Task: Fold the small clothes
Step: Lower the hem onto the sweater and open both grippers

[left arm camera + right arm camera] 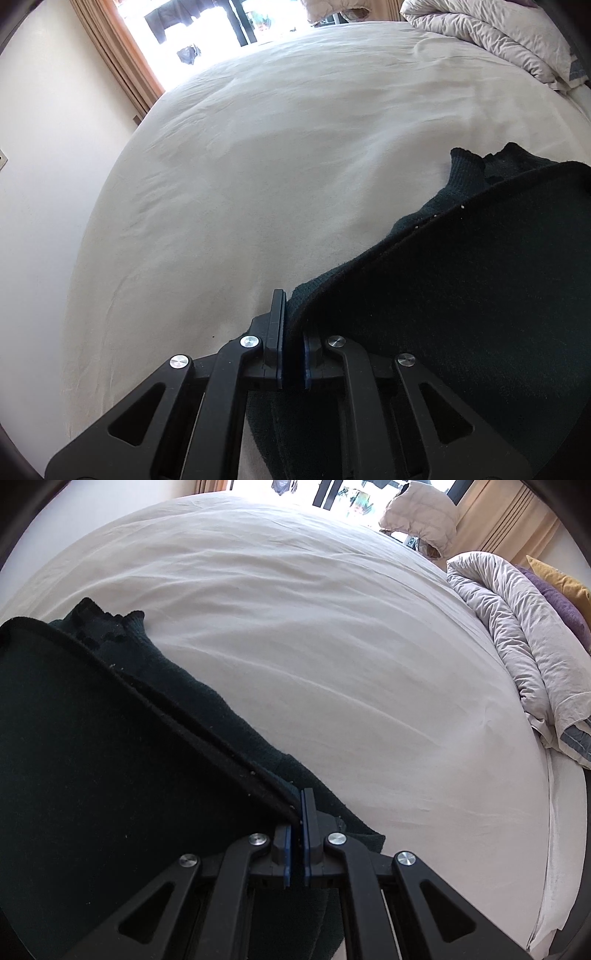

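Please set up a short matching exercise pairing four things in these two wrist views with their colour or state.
Things:
1. garment
2. bed sheet
3. duvet
4. left tool

Colour or state:
A. crumpled in a heap at the far right side of the bed
B. closed on an edge of dark cloth
C. dark green knit, one edge lifted off the bed
D. off-white, spread flat with light creases

Pairs: 1-C, 2-D, 3-A, 4-B. The right tool grips another edge of the same garment.
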Tool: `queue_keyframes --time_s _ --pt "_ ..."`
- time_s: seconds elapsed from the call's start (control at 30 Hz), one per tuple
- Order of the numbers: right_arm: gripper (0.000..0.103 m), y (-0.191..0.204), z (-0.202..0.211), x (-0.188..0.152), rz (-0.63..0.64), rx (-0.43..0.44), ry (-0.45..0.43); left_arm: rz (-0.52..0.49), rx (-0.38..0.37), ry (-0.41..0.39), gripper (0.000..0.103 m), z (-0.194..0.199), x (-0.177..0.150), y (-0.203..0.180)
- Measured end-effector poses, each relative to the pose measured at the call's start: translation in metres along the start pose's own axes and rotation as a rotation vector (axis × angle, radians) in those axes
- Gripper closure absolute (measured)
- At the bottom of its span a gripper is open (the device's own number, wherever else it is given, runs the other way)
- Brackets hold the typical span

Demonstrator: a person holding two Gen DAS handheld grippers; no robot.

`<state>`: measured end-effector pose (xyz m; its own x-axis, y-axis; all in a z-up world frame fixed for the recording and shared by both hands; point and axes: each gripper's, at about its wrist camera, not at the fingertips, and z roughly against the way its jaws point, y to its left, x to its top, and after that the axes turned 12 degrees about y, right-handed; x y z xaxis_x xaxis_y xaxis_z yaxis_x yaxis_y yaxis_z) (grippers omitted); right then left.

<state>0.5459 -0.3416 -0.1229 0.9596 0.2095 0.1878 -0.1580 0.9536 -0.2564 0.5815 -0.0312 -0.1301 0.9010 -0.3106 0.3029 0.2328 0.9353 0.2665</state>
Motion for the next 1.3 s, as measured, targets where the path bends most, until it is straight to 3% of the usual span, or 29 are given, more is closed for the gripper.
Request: queue_keyframes --time_s 0.17,0.27,0.3,0.33,0.4,0.57,0.63,0.7,0.77,0.9,1.03,1.13,1.2,1.3 --pt "0.097 -0.010 0.000 0.002 -0.023 0.017 -0.001 0.007 -0.057 -0.006 0.093 0.001 0.001 0.010" --pt "0.097 -0.008 -0.001 0.003 -0.026 0.009 0.000 -0.013 -0.066 0.000 0.084 0.000 0.003 0.019" --pt "0.097 -0.008 -0.001 0.003 -0.025 0.005 0.002 -0.011 -0.032 -0.003 0.063 0.001 0.004 0.023" --pt "0.097 -0.007 -0.002 0.003 -0.026 0.004 0.003 -0.002 0.021 -0.011 0.027 0.005 0.004 0.026" --pt "0.097 -0.008 -0.002 0.005 -0.032 0.005 0.007 0.025 0.130 -0.065 0.010 0.016 0.004 0.037" --pt "0.096 -0.012 -0.001 0.006 -0.082 0.020 0.003 0.135 0.148 -0.087 0.010 0.028 0.003 0.066" --pt "0.096 -0.011 0.000 0.005 -0.092 0.015 0.002 0.185 0.207 -0.106 0.010 0.034 -0.001 0.071" --pt "0.091 -0.015 0.002 0.004 -0.121 0.012 -0.005 0.210 0.211 -0.138 0.010 0.043 -0.007 0.070" --pt "0.085 -0.022 0.004 0.006 -0.166 0.029 -0.021 0.172 0.186 -0.180 0.010 0.054 -0.009 0.057" --pt "0.085 -0.017 0.006 0.008 -0.148 0.004 -0.037 0.036 0.195 -0.241 0.010 0.068 -0.004 0.010" --pt "0.084 -0.027 0.003 0.006 -0.190 -0.025 -0.041 0.003 0.229 -0.173 0.014 0.048 -0.001 -0.023" --pt "0.075 -0.057 0.002 -0.003 -0.314 -0.091 -0.050 0.003 0.248 -0.084 0.014 0.012 -0.014 -0.018" --pt "0.074 -0.078 0.012 -0.017 -0.408 -0.074 -0.091 0.050 0.212 -0.096 0.013 0.008 -0.021 -0.008" --pt "0.074 -0.090 0.036 -0.041 -0.471 -0.001 -0.199 0.067 0.233 -0.083 0.013 0.004 -0.021 -0.006"
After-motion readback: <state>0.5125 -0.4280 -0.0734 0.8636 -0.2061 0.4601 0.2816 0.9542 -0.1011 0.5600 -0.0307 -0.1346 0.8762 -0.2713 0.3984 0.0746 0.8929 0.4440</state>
